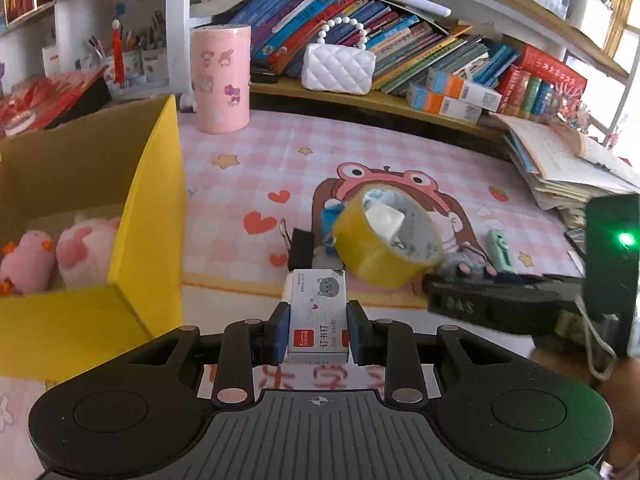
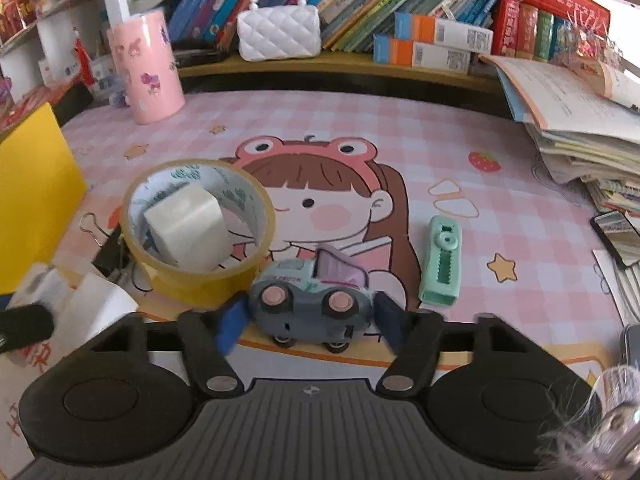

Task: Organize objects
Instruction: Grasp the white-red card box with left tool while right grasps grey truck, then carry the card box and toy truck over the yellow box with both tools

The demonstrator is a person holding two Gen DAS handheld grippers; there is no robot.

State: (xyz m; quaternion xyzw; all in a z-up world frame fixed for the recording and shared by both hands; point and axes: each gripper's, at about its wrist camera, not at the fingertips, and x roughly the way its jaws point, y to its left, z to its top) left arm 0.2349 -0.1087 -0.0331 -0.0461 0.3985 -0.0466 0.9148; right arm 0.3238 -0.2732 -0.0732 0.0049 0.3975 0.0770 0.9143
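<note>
We see a child's study corner at home, cartoon-printed pink mat on the bench, crowded bookshelf behind, plush toys, white toy handbag

One staple box, one toy car, two tape rolls, two plush toys, one binder clip.

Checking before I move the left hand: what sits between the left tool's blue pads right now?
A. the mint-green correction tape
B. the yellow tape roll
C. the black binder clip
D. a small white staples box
D: in the left wrist view the staples box sits clamped between the left tool's blue pads.
</note>
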